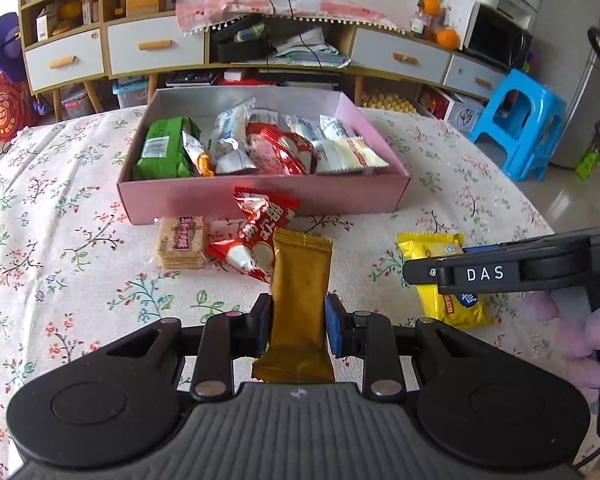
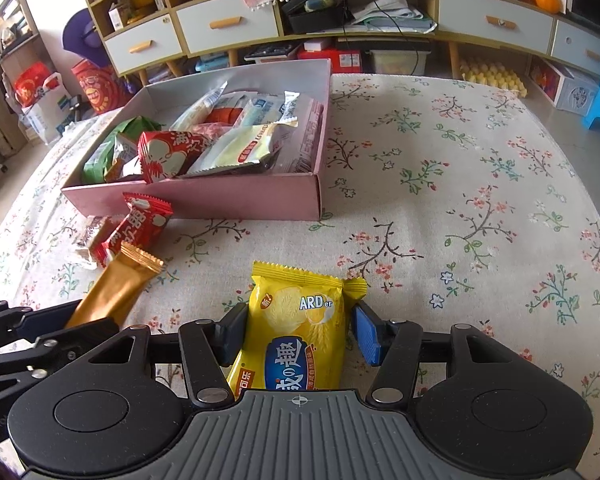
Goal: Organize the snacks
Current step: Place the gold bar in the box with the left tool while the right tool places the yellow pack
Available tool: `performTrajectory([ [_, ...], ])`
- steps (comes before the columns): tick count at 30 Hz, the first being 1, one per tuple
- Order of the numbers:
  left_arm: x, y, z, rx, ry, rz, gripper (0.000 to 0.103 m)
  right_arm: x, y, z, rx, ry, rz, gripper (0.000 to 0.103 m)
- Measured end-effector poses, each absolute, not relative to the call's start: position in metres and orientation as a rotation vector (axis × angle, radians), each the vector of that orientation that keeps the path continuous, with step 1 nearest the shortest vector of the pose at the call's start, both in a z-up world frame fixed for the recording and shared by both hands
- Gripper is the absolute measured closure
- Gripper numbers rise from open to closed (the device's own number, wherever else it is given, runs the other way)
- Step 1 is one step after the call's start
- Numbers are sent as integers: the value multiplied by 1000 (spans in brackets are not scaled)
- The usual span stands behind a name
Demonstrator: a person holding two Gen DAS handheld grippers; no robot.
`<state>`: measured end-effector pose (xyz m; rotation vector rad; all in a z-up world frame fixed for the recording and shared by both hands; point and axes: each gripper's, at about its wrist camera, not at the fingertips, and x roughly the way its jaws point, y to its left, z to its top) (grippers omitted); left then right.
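My left gripper point(image 1: 298, 326) is shut on a gold snack bar point(image 1: 300, 292), held upright above the table; the bar also shows in the right wrist view point(image 2: 116, 288). My right gripper point(image 2: 298, 334) is open around a yellow biscuit packet point(image 2: 296, 328) lying on the tablecloth; a small gap shows at the right pad. The packet also shows in the left wrist view point(image 1: 448, 280). A pink box point(image 1: 260, 196) point(image 2: 236, 196) holds several snacks. In front of it lie a red snack packet point(image 1: 256, 236) point(image 2: 136, 228) and a clear-wrapped cracker pack point(image 1: 182, 246).
The table has a floral cloth point(image 2: 480, 200). Behind it stands a cabinet with white drawers point(image 1: 156, 46). A blue plastic stool point(image 1: 520, 124) is on the floor at the right, beyond the table's edge.
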<state>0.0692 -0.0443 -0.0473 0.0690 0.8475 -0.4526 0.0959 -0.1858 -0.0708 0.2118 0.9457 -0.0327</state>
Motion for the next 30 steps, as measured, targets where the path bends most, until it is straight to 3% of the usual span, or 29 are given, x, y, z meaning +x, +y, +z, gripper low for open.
performTrajectory([
  [30, 150, -13, -13, -169, 776, -304, 78, 166, -197, -3, 565, 717, -45, 48],
])
